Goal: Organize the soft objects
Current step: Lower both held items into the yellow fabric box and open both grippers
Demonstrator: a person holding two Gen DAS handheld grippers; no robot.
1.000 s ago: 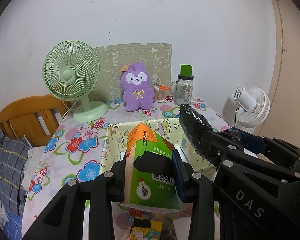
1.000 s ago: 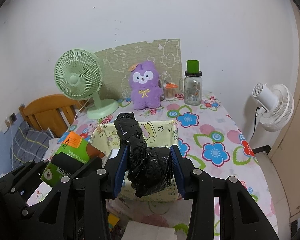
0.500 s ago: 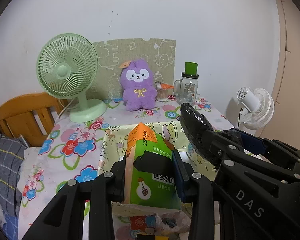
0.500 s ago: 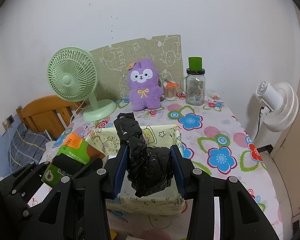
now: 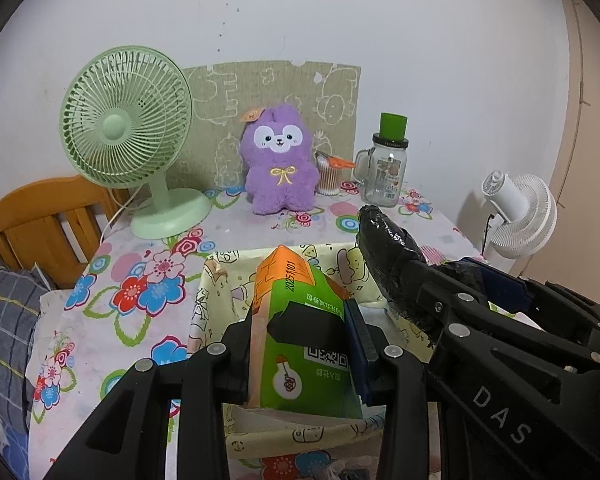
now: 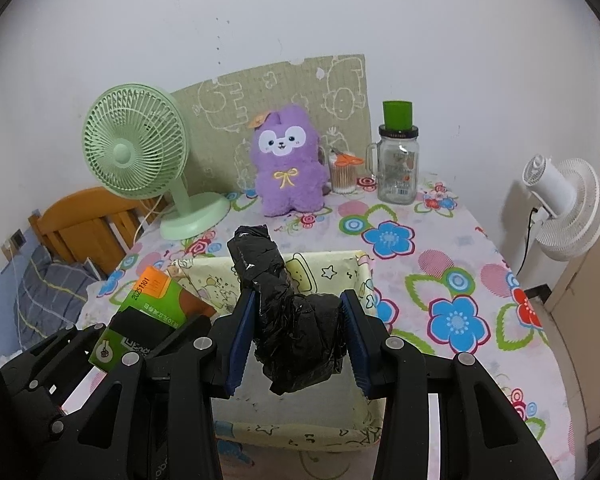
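My left gripper [image 5: 304, 344] is shut on a green and orange soft pack [image 5: 300, 332] and holds it over the near left part of a pale yellow fabric basket [image 5: 216, 280]. The pack also shows in the right wrist view [image 6: 148, 308]. My right gripper [image 6: 296, 336] is shut on a black plastic bag roll [image 6: 288, 304], held above the basket [image 6: 352, 276]. The black roll shows in the left wrist view [image 5: 392, 256] to the right of the pack. A purple plush toy [image 5: 278, 164] sits at the back of the table.
A green desk fan [image 5: 128, 132] stands at the back left. A glass jar with a green lid [image 5: 388, 168] and a cup of cotton swabs [image 5: 330, 176] stand at the back right. A white fan [image 5: 516, 208] is beyond the table's right edge. A wooden chair [image 5: 40, 216] is at left.
Both grippers have moved forward and up with their loads, so the basket now lies below them. Both grips are unchanged.
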